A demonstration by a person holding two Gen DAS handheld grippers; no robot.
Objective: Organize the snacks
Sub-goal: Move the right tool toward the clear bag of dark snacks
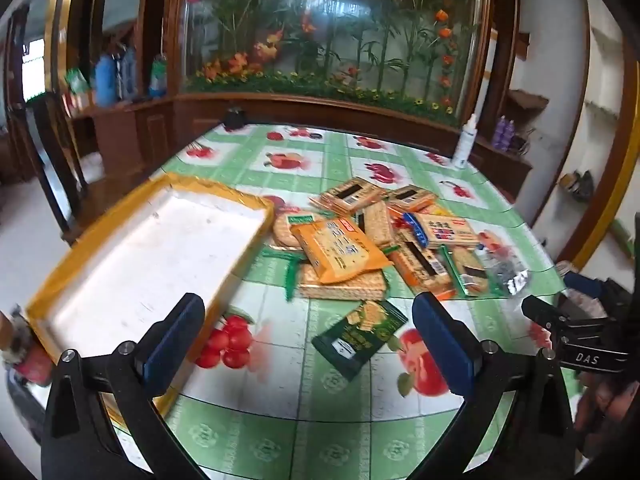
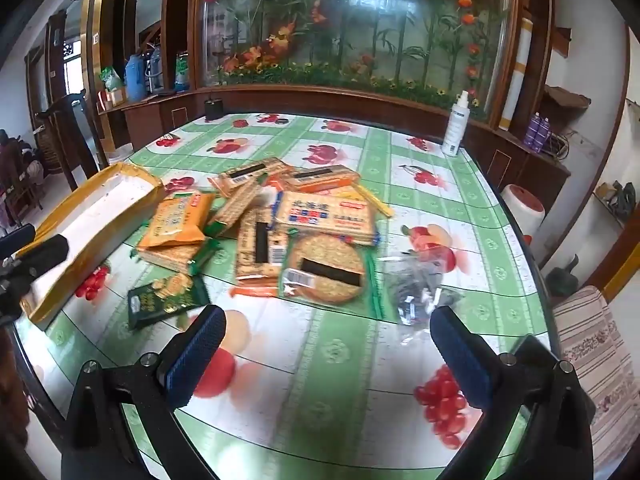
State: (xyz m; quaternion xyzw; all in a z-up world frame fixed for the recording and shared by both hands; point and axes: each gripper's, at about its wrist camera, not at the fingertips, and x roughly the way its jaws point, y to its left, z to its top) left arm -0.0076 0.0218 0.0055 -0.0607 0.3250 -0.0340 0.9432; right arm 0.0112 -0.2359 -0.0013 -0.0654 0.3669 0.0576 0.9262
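Note:
A heap of cracker and biscuit packets [image 1: 384, 236] [image 2: 280, 220] lies mid-table, with an orange packet [image 1: 340, 250] [image 2: 176, 220] on its left side. A dark green packet [image 1: 360, 334] [image 2: 166, 300] lies alone nearer me. A gold-rimmed white tray [image 1: 160, 256] [image 2: 92, 224] stands left of the heap with nothing in it. My left gripper [image 1: 312, 340] is open above the table, the green packet between and just beyond its fingers. My right gripper [image 2: 328, 348] is open over bare tablecloth, short of a round-cracker packet [image 2: 326, 274]. The right gripper [image 1: 576, 332] also shows in the left view's right edge.
The table [image 2: 340, 400] has a green fruit-print cloth. A clear bag with dark pieces [image 2: 416, 288] [image 1: 508, 272] lies right of the heap. A white spray bottle [image 2: 456, 124] [image 1: 466, 140] stands at the far right edge. A wooden cabinet with a flower panel [image 2: 352, 32] runs behind.

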